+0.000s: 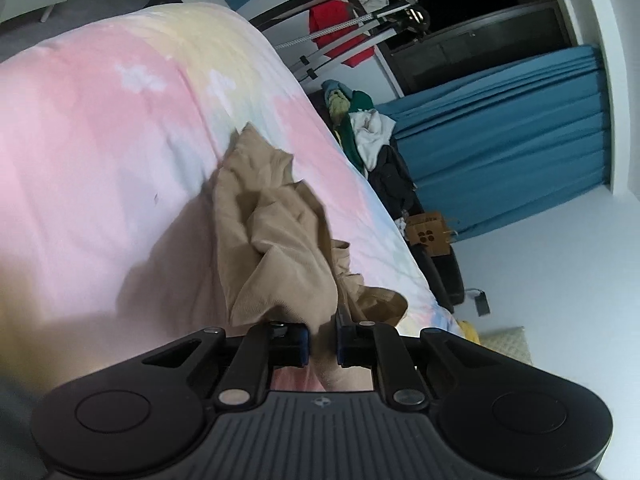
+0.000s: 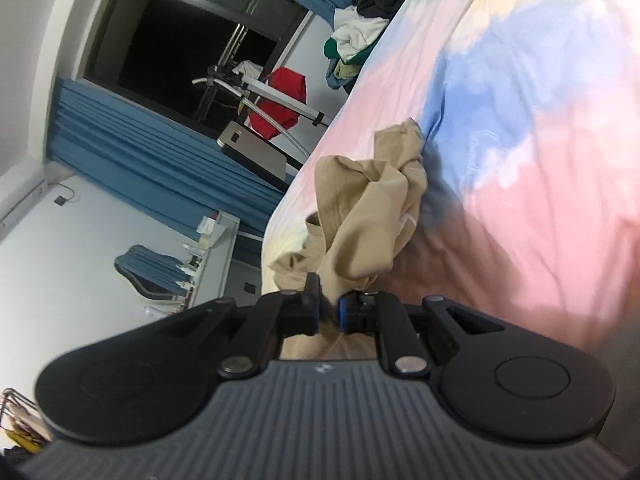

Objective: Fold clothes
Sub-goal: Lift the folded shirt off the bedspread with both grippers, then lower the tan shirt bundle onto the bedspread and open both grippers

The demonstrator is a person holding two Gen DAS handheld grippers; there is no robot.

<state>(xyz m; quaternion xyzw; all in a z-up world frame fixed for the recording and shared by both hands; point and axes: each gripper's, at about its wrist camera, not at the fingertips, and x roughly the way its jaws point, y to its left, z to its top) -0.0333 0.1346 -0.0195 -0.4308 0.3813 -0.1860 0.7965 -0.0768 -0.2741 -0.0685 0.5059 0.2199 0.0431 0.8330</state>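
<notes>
Both handheld tools are clamped on one crumpled beige cotton garment (image 1: 276, 236), which hangs bunched above a quilted bedspread in pastel pink, yellow and blue (image 1: 100, 140). In the left wrist view the left gripper (image 1: 323, 342) has its blue-padded fingers (image 1: 305, 342) drawn close together with a fold of the beige cloth pinched between them; from there the fabric runs forward and away, its far tip trailing down toward the bedspread. In the right wrist view the right gripper (image 2: 328, 314) is likewise closed on a gathered edge of the same garment (image 2: 368, 220), which rises in a twisted bundle ahead of its fingers (image 2: 314, 312) and reaches toward the far side of the bedspread (image 2: 540, 160). The relation that matters is that the garment's long axis lies straight out from both tools, far end low and near end held up, so neither hand is plainly nearer to the free end. Judging by this, the cloth is not yet spread: the next move probably calls for drawing the two held points apart sideways so the bundle opens flat along the bed. Beyond the bed's edge lie a heap of mixed clothes (image 1: 360, 128) and pleated blue curtains (image 1: 500, 140), well apart from the work.
</notes>
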